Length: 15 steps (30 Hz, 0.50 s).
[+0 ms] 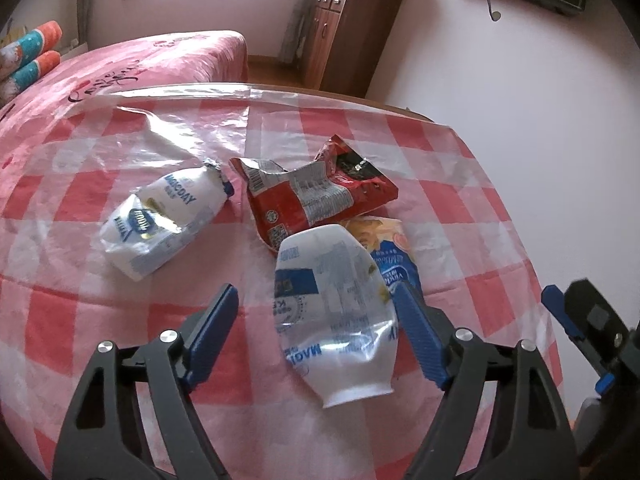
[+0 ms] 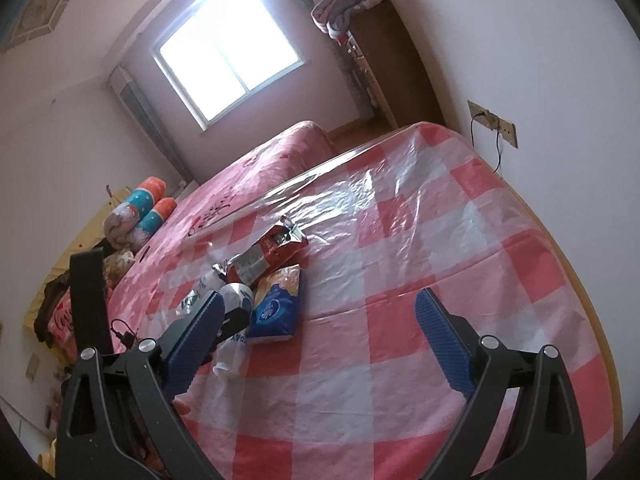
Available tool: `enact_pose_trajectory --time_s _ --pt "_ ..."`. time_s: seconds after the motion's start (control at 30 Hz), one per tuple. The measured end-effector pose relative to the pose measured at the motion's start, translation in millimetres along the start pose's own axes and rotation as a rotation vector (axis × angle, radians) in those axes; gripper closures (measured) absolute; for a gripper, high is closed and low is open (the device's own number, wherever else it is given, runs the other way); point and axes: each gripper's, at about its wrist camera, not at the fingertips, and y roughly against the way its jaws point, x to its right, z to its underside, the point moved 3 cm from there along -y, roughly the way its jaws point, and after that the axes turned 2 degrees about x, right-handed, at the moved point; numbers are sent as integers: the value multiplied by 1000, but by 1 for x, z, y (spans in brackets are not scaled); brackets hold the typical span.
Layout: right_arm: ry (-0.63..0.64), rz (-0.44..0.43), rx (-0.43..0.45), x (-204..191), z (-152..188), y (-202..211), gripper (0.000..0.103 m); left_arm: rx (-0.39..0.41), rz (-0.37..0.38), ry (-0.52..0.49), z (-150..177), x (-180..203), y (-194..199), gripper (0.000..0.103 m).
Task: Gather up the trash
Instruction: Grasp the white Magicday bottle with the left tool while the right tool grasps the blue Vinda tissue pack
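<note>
The table (image 1: 460, 152) in red-and-white check under clear plastic carries four wrappers. The left gripper (image 1: 320, 320) hangs low, its fingers spread wide either side of a white pouch (image 1: 336, 312), not pinching it. The right gripper (image 2: 316, 320) hovers wide open over bare cloth, holding nothing. Beyond lie a red packet (image 1: 316, 196), a second white pouch (image 1: 160, 220) and a blue-and-yellow packet (image 1: 392, 256)

Right gripper (image 2: 320, 336) fingers wide apart over checked tablecloth (image 2: 420, 248), wrappers (image 2: 276, 300) nr left finger.
</note>
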Motion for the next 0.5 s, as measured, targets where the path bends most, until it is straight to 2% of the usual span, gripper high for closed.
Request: enact_pose_trajectory --time_s 0.07,0.27,0.5 --pt "6 -2 -13 -2 1 -3 8 -11 9 10 -1 -1 -6 27" --pt "39 7 -48 -10 4 -17 8 19 28 2 -3 -2 -9 42" --pt "99 9 -113 -28 12 -39 8 39 57 25 -2 -11 -5 42"
